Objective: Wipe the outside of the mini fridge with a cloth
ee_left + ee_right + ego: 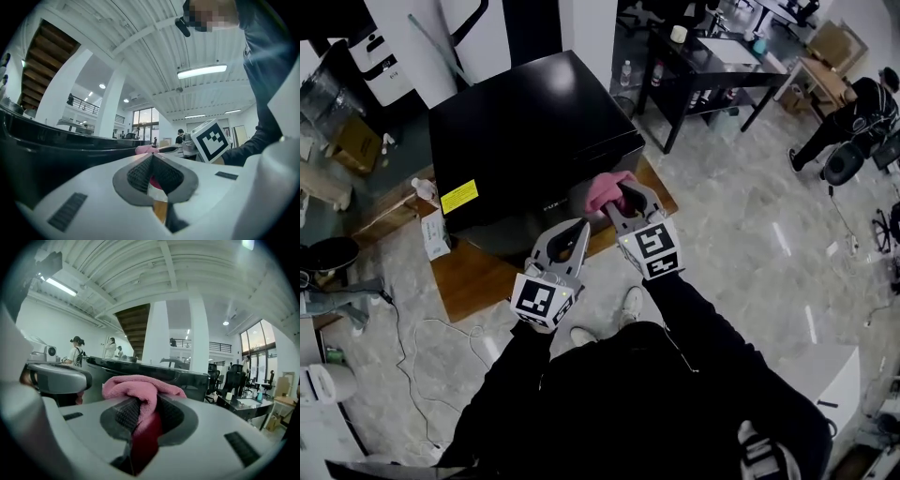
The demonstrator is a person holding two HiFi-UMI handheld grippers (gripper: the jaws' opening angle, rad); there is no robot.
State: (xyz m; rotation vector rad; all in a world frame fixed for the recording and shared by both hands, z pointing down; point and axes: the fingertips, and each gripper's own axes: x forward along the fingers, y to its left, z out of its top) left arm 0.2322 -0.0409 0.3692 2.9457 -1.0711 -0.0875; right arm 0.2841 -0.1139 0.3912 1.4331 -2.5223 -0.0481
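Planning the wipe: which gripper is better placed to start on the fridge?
Right. The right gripper is shut on the pink cloth, by the front edge of the mini fridge; the left gripper is shut, empty.

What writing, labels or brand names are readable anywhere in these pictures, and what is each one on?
None can be read.
Yellow label on the mini fridge: too small.
Pale print on its front edge: blurred.
Marker cube: black squares, no words.

Mini fridge (525, 122) on wooden board (478, 281), cloth (606, 191) at its near edge, desk (722, 77) behind.
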